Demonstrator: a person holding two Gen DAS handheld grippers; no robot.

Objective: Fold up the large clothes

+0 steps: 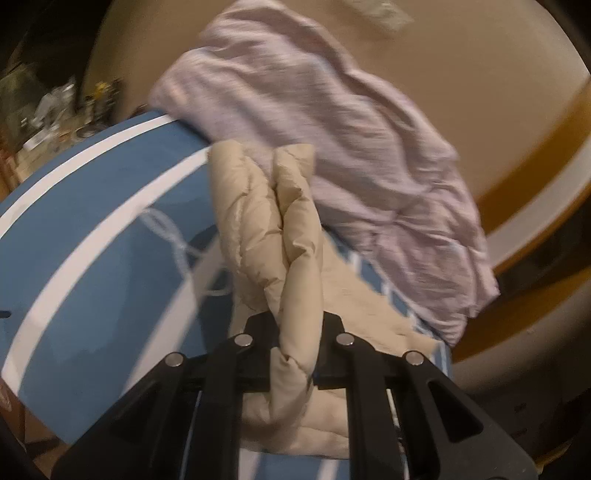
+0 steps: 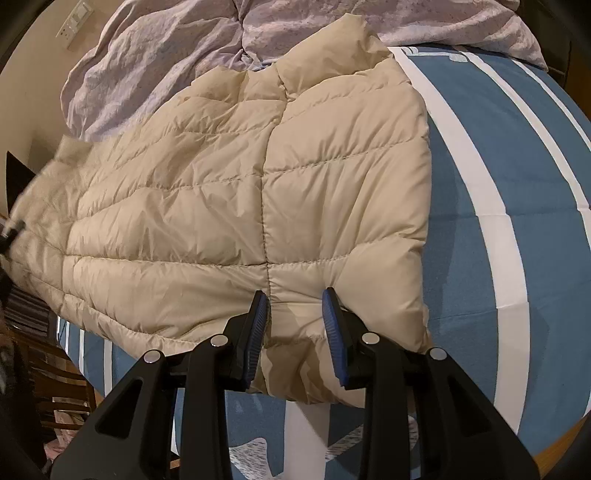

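A beige quilted puffer jacket (image 2: 240, 177) lies spread on a blue bed cover with white stripes (image 2: 498, 184). My right gripper (image 2: 295, 317) is open, its blue-padded fingers (image 2: 334, 325) either side of the jacket's near hem. My left gripper (image 1: 295, 325) is shut on a bunched fold of the same beige jacket (image 1: 273, 229) and holds it lifted above the bed cover (image 1: 92, 240). The left gripper also shows in the right wrist view at the jacket's far left edge (image 2: 9, 232), blurred.
A crumpled lilac blanket (image 2: 166, 48) lies at the head of the bed behind the jacket; it also shows in the left wrist view (image 1: 332, 129). A beige wall with a switch plate (image 2: 75, 22) is beyond. Wooden furniture (image 2: 48, 376) stands left of the bed.
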